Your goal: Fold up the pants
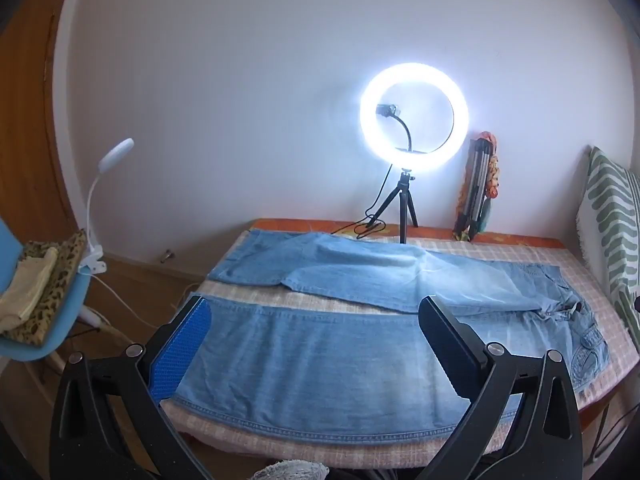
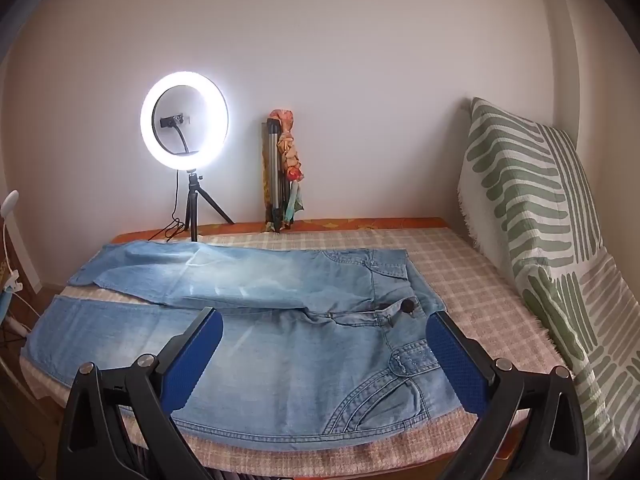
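Light blue denim pants (image 1: 320, 352) lie spread flat on a checked table cover (image 1: 580, 280), waist to the right and both legs running left. The far leg angles away near the back. My left gripper (image 1: 316, 308) is open, hovering over the near leg close to its cuff end. In the right wrist view the pants (image 2: 280, 360) show their waistband, button and front pocket. My right gripper (image 2: 324, 320) is open, hovering over the hip and pocket area near the front edge. Neither gripper holds cloth.
A lit ring light on a tripod (image 1: 414, 116) and a folded tripod wrapped in cloth (image 1: 480, 184) stand at the table's back. A green-striped cushion (image 2: 540, 220) leans on the right. A blue chair with folded cloths (image 1: 36, 300) and a clip lamp (image 1: 116, 156) stand left.
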Demonstrator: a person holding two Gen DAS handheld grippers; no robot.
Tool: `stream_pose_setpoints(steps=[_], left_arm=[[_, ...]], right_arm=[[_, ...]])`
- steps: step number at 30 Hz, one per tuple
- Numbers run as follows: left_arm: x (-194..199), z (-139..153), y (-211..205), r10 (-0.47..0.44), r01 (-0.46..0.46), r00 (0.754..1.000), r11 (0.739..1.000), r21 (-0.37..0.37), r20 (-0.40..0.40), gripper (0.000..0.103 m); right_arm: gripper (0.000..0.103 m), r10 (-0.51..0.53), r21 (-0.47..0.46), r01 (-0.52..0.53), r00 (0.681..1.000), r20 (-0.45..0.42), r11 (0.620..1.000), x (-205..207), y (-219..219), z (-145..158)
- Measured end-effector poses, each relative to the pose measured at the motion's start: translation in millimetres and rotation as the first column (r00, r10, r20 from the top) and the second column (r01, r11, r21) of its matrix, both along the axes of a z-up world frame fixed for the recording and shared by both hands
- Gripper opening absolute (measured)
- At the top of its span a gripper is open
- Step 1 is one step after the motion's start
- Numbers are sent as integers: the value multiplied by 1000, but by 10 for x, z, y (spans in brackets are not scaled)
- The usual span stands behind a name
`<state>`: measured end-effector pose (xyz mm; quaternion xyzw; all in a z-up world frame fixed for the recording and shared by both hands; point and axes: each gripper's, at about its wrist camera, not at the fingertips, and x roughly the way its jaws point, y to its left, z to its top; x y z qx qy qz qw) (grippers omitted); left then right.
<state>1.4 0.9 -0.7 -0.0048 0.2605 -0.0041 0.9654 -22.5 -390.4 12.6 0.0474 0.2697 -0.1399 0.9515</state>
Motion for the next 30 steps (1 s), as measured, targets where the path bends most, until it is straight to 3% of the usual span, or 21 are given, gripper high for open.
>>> stream_pose_setpoints(steps=[4,5,10,30], left_arm=[[132,46,-15,3,-3,1000,1000,16,-17,103],[90,69,-26,1,-1,1000,1000,16,2,103],[-30,15,-78,-7,6,999,1000,28,34,103],[-13,59,-98,-17,16,999,1000,27,43,103]], right_arm=[[103,-4,10,4,1000,-2,1000,50,37,-19],[103,2,17,-3,999,32,1000,-10,-8,1],[103,3,16,-3,1000,28,1000,-25,-87,16],[103,-9,7,9,999,31,1000,-7,-35,0]])
